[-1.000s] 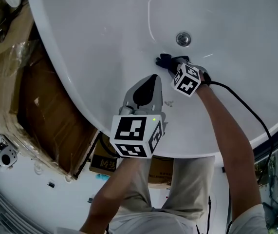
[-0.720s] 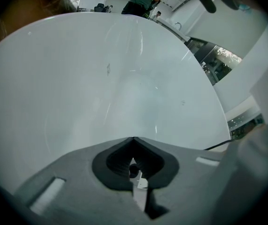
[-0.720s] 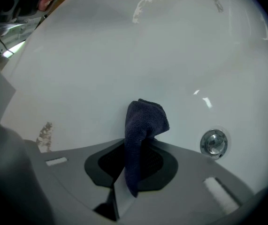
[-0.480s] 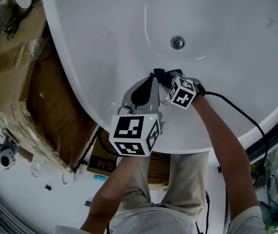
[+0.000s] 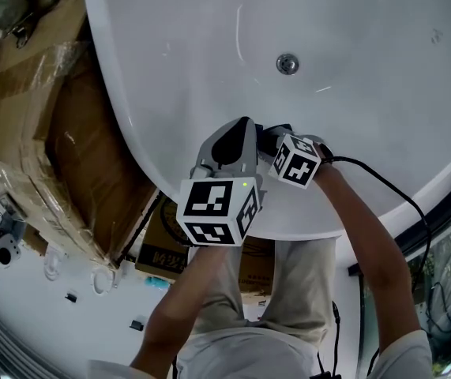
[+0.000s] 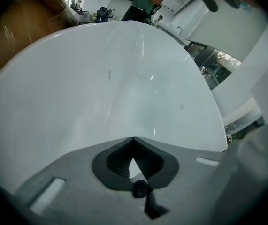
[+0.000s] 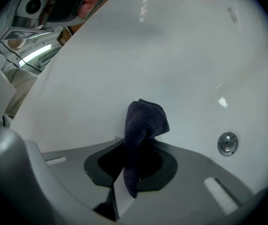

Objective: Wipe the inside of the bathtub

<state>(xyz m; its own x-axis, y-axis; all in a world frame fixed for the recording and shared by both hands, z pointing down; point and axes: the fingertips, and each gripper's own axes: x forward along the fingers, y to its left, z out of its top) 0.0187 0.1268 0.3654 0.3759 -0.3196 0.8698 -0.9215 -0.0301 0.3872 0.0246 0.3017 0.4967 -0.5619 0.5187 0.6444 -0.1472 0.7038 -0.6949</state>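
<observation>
The right tool (image 7: pixel 136 143) is pinching a dark cloth (image 7: pixel 145 118). The cloth is sticking up past the tool's tips, inside the white bathtub (image 7: pixel 171 55), to the left of the round drain (image 7: pixel 227 143). The left tool (image 6: pixel 133 139) is pressed together, holding nothing, just beside the right one.

Bright even light, glare streaks on the bathtub (image 5: pixel 383 117), fisheye-darkened corners.

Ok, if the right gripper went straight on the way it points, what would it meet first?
Probably the white inner wall of the bathtub, with the dark cloth clamped in the right gripper touching first. The drain lies right of that line.
</observation>
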